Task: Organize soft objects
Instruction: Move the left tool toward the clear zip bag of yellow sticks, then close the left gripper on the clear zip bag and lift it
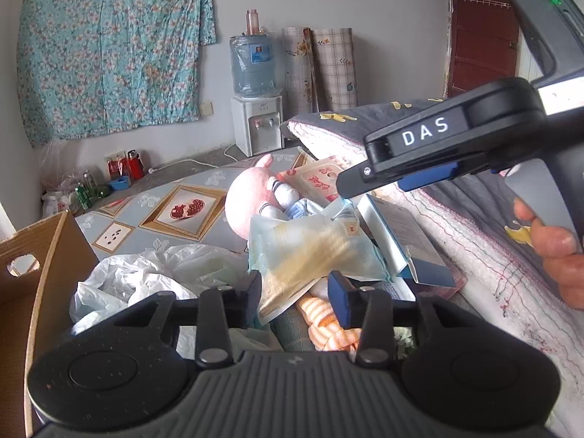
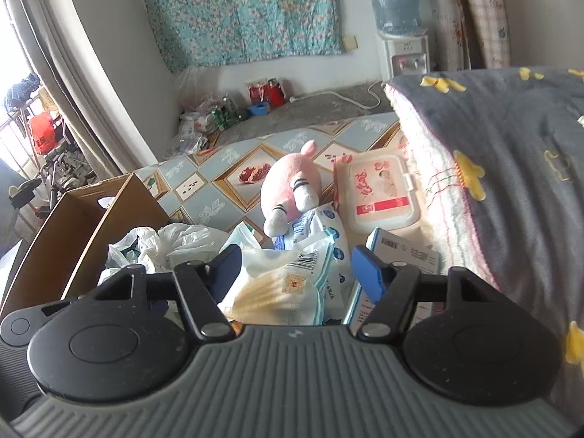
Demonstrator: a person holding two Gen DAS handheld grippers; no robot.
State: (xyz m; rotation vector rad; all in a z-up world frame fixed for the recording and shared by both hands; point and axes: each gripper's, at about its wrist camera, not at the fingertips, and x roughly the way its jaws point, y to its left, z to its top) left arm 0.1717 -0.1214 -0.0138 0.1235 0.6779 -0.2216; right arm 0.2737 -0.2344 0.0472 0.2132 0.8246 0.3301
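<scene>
One folded grey quilt (image 2: 511, 146) with yellow shapes, piled along the right of the patterned sheet (image 2: 226, 168). One open cardboard box (image 2: 84, 219) at the left edge, just beside one crumpled white plastic bag (image 1: 146, 270). One pink plush toy (image 2: 292, 182) lying in the middle of the sheet, next to one flat lidded wipes pack (image 2: 379, 189). One white and blue carton (image 2: 408, 252) at the foot of the quilt. One blue and white pouch (image 2: 328, 233) under the plush toy's feet.

One clear packet (image 1: 310, 248) of pale sticks on top of the heap, between the bag and the carton, above something orange-striped.

Two claws, both at that packet. Left claw (image 1: 297, 292) partly closed, packet's lower end between its fingers (image 1: 255, 284); no telling whether the pads press on it. Right claw (image 2: 297, 270) about half open, packet between the fingers with a gap at the right-hand blue pad, nothing gripped. One hand (image 1: 558, 255) on the right claw's handle.
</scene>
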